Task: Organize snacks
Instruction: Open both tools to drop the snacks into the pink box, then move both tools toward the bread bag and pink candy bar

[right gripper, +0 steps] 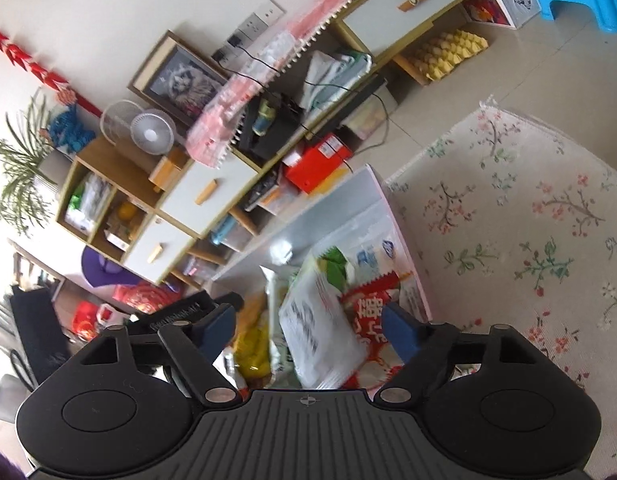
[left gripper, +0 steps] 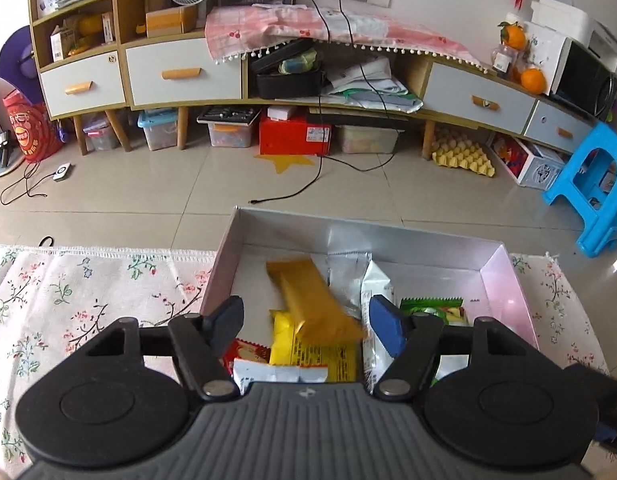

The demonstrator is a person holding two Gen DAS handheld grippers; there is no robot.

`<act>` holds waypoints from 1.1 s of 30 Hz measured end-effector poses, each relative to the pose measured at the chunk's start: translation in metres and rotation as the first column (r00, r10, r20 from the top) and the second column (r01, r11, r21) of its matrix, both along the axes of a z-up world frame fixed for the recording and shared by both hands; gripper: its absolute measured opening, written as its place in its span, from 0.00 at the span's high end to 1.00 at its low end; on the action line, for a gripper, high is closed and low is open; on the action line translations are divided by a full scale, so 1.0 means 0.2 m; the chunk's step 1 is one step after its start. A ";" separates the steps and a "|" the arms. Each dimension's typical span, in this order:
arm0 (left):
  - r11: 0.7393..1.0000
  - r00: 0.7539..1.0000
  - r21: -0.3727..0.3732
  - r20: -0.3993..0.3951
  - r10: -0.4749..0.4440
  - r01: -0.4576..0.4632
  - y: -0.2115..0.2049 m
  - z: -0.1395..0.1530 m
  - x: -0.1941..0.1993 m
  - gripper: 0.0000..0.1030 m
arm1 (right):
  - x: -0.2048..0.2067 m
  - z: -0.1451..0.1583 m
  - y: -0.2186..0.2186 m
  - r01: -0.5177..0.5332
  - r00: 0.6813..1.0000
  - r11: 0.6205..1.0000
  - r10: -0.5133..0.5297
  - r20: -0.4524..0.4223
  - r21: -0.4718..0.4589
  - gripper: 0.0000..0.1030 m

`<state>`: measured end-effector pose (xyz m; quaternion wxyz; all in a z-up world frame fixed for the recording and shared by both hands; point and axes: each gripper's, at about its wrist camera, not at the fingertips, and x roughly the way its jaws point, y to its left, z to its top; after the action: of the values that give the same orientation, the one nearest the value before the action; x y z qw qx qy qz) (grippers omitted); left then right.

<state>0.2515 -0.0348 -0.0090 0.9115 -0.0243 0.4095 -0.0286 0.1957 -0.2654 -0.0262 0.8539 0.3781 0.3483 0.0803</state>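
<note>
**Ana:** Left gripper (left gripper: 306, 326) hangs right over the box (left gripper: 508, 280), jaws spread wide with nothing clamped. That golden-brown packet (left gripper: 312, 304) lies between the fingertips but looks blurred, so I judge it loose, not held.

**Ben:** And the right gripper (right gripper: 306, 326)?

**Ana:** Also spread wide, nothing pinched. It's rolled hard to one side, so the room appears tilted, and it points down at the white packet (right gripper: 320, 332) and the red-and-white packet (right gripper: 370, 312) at the box's near wall.

**Ben:** Where are the snacks overall?

**Ana:** Gathered in the box on the floral cloth (left gripper: 88, 300): a yellow packet (left gripper: 286, 336) under the brown one, a green packet (left gripper: 432, 310) to its right. Piled loosely, which fits collecting first, neatening afterwards, I'd say.

**Ben:** Left hand's posture?

**Ana:** Level, angled down into the box's middle.
</note>
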 end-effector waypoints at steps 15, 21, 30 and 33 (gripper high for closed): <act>1.000 1.000 0.014 -0.012 0.013 -0.013 0.12 0.07 -0.18 0.16 | -0.06 0.08 0.02 -0.063 0.998 0.995 0.062 -0.014 -0.073 0.13; 1.000 1.000 -0.010 -0.010 0.003 -0.004 0.19 0.11 -0.30 0.06 | -0.13 0.14 0.06 -0.116 0.993 0.985 0.117 -0.004 -0.126 0.12; 1.000 0.999 0.001 -0.022 0.030 -0.030 0.30 0.11 -0.50 0.00 | -0.26 0.19 0.11 -0.173 0.984 0.962 0.176 -0.008 -0.212 0.09; 0.999 0.998 -0.009 -0.036 0.045 -0.046 0.34 0.09 -0.57 0.00 | -0.30 0.20 0.14 -0.190 0.981 0.948 0.191 -0.024 -0.256 0.09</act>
<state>0.1384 0.0330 0.0099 0.9042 -0.0385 0.4252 -0.0093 0.1356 -0.2373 0.0131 0.8843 0.2288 0.3900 0.1167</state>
